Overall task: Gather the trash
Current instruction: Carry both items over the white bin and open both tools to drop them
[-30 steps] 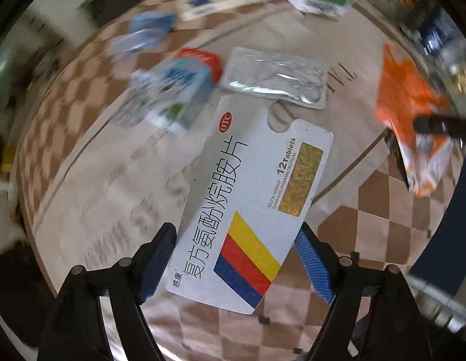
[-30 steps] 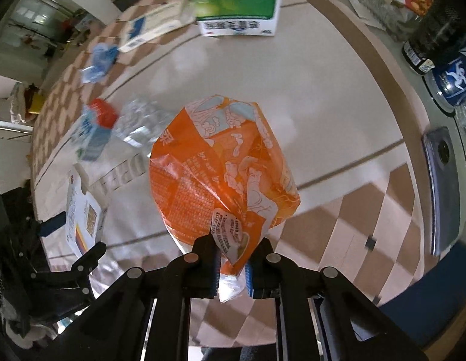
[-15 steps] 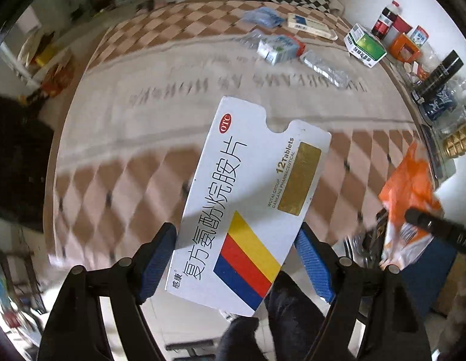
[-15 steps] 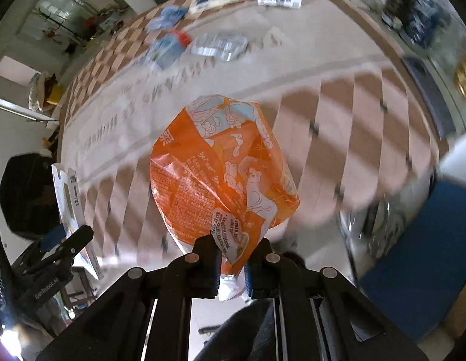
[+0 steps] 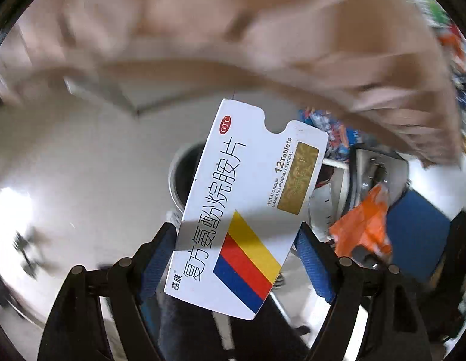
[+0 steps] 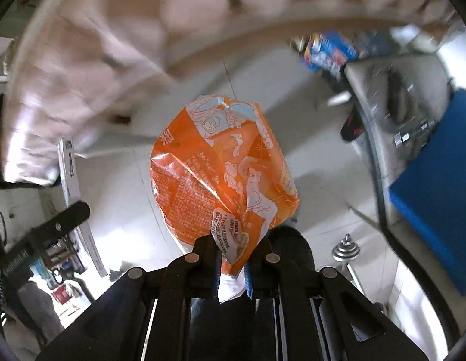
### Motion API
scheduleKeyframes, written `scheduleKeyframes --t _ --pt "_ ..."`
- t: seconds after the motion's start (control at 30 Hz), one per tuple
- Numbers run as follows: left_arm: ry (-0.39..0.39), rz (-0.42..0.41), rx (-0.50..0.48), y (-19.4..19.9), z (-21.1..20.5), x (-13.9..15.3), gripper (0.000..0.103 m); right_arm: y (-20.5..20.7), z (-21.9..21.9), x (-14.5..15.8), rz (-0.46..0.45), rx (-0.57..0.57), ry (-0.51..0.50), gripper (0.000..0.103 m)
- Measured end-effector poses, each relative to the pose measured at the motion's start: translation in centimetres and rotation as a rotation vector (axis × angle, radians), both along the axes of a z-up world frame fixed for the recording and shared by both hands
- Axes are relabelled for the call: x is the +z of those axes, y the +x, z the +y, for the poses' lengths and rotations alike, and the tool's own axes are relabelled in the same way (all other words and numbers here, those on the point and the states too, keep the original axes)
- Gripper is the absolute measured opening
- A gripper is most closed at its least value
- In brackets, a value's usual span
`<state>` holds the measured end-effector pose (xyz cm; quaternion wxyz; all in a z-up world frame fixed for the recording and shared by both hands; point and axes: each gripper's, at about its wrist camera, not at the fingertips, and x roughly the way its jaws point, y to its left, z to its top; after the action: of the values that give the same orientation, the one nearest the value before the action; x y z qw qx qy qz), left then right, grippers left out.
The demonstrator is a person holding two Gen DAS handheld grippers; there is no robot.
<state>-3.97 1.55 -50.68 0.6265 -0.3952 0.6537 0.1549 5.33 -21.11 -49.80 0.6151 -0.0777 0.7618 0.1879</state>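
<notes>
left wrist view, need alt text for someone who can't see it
A white medicine box with a yellow, red and blue stripe is clamped between the blue-padded fingers of the left gripper, above a pale floor. An orange snack wrapper hangs at right; a blurred checkered tablecloth fills the top.

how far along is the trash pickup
Picked up: the left gripper is clamped on a white pill box, the right gripper on an orange wrapper. In hand: both hang above the floor, near a round bin. Left: neither is dropped yet.
</notes>
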Motion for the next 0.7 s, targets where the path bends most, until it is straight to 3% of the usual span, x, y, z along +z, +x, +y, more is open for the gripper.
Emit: scheduleKeyframes --t 0.23,0.3,0.43,0.47,0.53,0.6,0.67,0.7 --pt "-0.181 0.071 0.079 0.9 0.4 -16.8 0.08 -0.3 0.9 -16.8 0.118 0.01 -0.014 0.012" --pt "-0.192 0.092 0.067 1.3 0.5 -20.1 0.08 -0.4 1.5 -20.4 0.131 0.022 -0.009 0.012" --pt "-0.174 0.121 0.064 1.3 0.7 -24.0 0.099 -0.8 2.3 -26.2 0.171 0.033 -0.008 0.013" --pt "-0.166 0.124 0.066 0.6 0.4 -24.5 0.1 -0.8 2.6 -27.4 0.181 0.04 -0.002 0.015" --pt "-0.114 0.135 0.059 0.1 0.7 -24.8 0.1 -0.9 2.9 -28.8 0.174 0.056 -0.008 0.036" --pt "-0.009 0.137 0.039 -0.8 0.8 -24.4 0.1 -1.1 2.8 -29.4 0.164 0.072 -0.005 0.08" --pt "0.1 0.153 0.004 -1.7 0.6 -23.4 0.1 -1.6 3.0 -29.3 0.145 0.101 -0.015 0.1" --pt "0.139 0.164 -0.01 -2.4 0.7 -23.1 0.1 -1.9 3.0 -29.0 0.13 0.115 -0.025 0.1"
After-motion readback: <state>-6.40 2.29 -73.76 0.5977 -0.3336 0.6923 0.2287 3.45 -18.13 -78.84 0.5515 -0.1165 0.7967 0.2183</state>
